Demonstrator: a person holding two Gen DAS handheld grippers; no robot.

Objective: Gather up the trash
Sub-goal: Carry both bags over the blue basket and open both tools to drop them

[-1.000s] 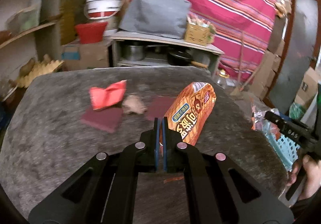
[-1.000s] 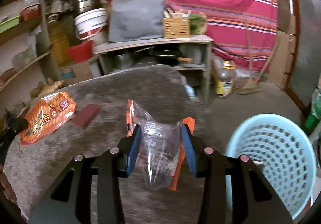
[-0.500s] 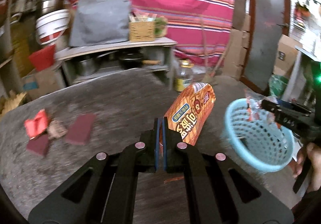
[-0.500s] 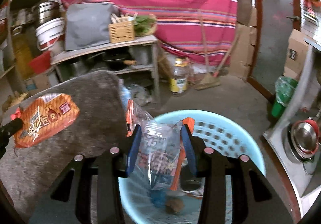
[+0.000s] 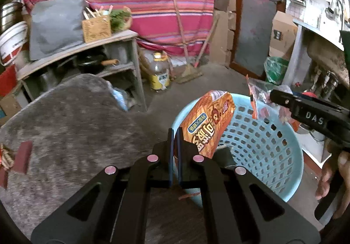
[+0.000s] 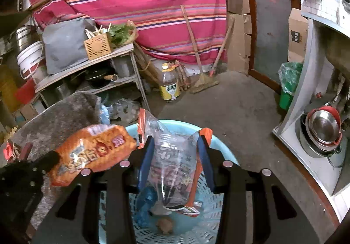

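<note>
My left gripper (image 5: 174,134) is shut on an orange snack bag (image 5: 207,122) and holds it over the near rim of a light blue plastic basket (image 5: 262,145). The same bag (image 6: 91,152) shows at the left in the right wrist view. My right gripper (image 6: 176,145) is shut on a clear plastic bag with orange edges (image 6: 172,169) and holds it above the basket (image 6: 221,150). Blue and brown trash (image 6: 148,200) lies in the basket's bottom.
A grey felt-covered table (image 5: 65,123) is at the left with dark red pads (image 5: 21,156) and red scraps at its edge. A shelf with pots (image 6: 87,69), an oil bottle (image 6: 168,86), a broom (image 6: 203,82) and a green bag (image 6: 288,82) stand on the floor beyond.
Both grippers have swung right from the table to the basket, carrying their bags. The orange bag is now over the basket rim, the clear bag above its inside.
</note>
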